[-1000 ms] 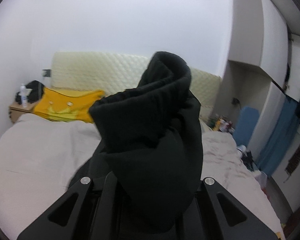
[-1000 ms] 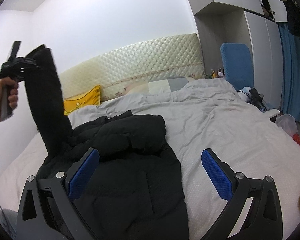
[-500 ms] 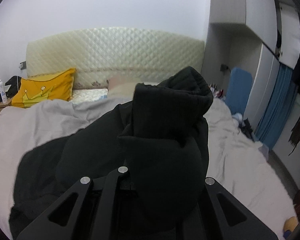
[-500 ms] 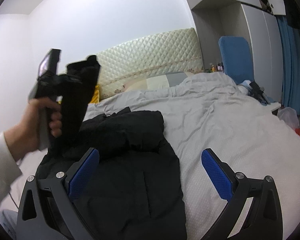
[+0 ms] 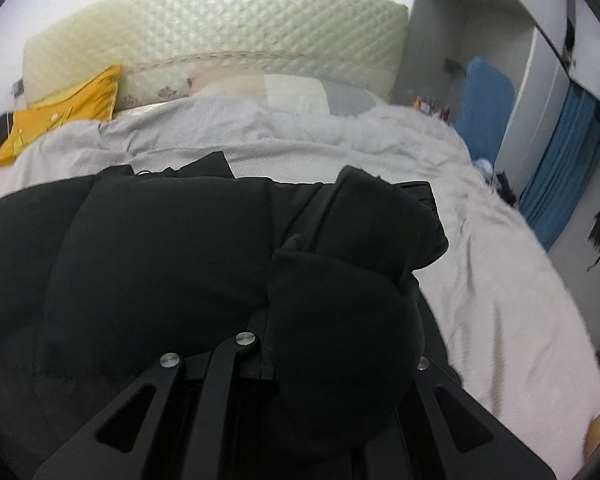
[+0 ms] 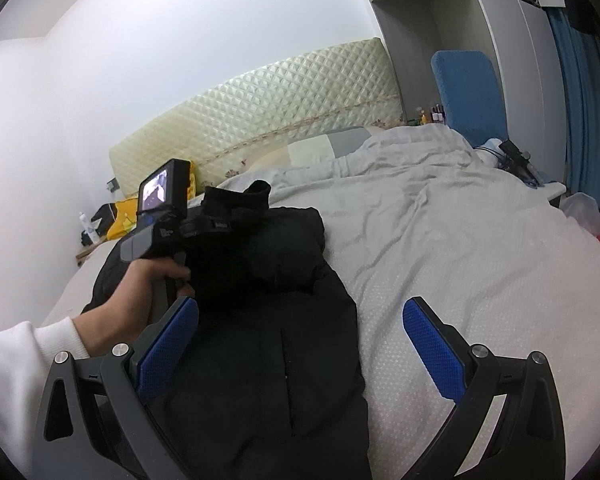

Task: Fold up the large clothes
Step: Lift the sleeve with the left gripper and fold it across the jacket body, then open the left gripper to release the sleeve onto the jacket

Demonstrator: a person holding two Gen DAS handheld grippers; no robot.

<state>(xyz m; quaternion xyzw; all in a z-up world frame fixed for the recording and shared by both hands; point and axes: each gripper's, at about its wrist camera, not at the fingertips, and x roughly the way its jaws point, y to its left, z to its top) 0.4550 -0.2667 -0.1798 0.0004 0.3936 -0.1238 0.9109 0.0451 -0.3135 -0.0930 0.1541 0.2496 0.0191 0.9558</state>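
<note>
A black padded jacket (image 6: 268,340) lies on the grey bed cover (image 6: 480,264), also in the left wrist view (image 5: 152,264). My left gripper (image 6: 236,210) is shut on the jacket's black sleeve cuff (image 5: 364,240) and holds it low over the jacket's body, sleeve folded across. The cuff (image 6: 240,200) hides its fingertips. My right gripper (image 6: 300,344) is open and empty, with blue pads (image 6: 432,348), hovering over the jacket's lower half near the front of the bed.
A quilted cream headboard (image 5: 220,36) and pillows (image 5: 296,92) stand at the far end. A yellow cushion (image 5: 64,112) lies far left by a nightstand (image 6: 85,254). A blue chair (image 6: 470,92), wardrobe and blue curtain (image 5: 560,168) stand right of the bed.
My left gripper has swung the sleeve from high at the left down and rightward across the jacket's body. The right gripper has stayed still and open.
</note>
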